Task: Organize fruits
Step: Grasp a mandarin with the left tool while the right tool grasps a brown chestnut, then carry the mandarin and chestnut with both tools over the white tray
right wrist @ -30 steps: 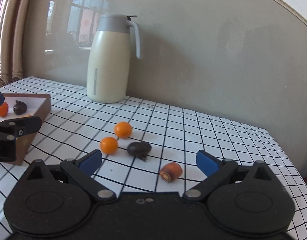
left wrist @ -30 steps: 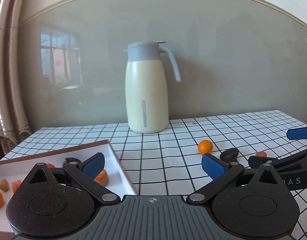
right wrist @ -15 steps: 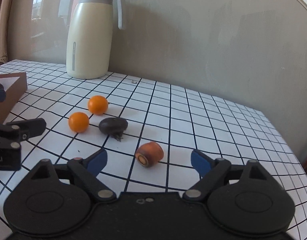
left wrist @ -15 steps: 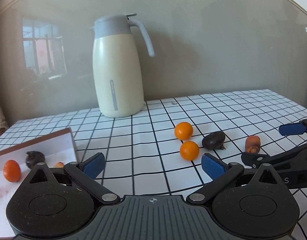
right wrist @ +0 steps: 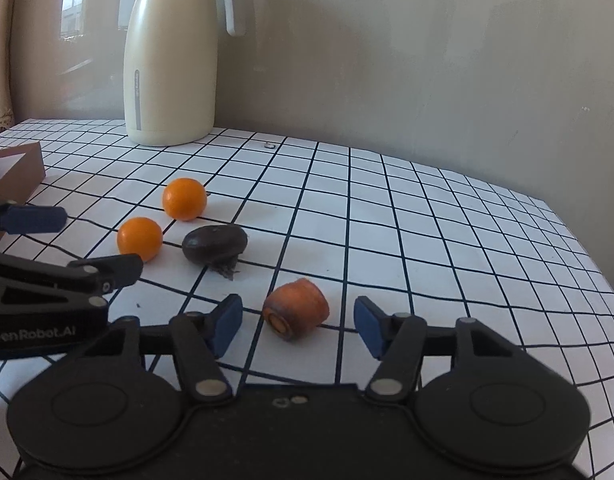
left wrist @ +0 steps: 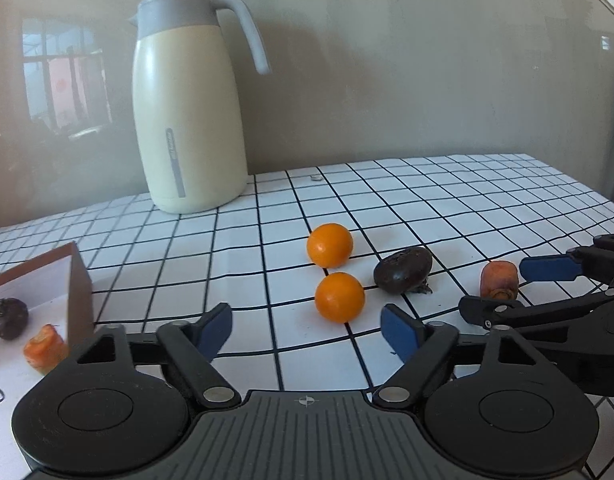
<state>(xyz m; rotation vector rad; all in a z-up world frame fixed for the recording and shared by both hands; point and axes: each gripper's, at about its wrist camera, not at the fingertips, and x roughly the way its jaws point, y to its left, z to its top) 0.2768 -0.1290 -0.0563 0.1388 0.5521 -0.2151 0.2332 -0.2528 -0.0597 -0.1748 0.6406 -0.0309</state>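
Fruits are partly sorted: a carrot piece [left wrist: 43,347] and a dark fruit [left wrist: 9,317] lie in the box [left wrist: 78,280]. Left gripper [left wrist: 306,332] and right gripper [right wrist: 298,325] are both wide, empty. On the table [right wrist: 447,248] remain a carrot stub [right wrist: 297,308], a dark one [right wrist: 215,244], two oranges [right wrist: 140,239].

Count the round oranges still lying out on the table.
2: one orange farther back toward the jug, another orange nearer, left of the dark fruit. The box interior is mostly hidden.

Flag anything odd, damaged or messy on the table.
The carrot piece is a cut stub lying on its side. The dark fruit has frayed bits and a few specks scattered beside it on the checked tablecloth. Both oranges look intact.
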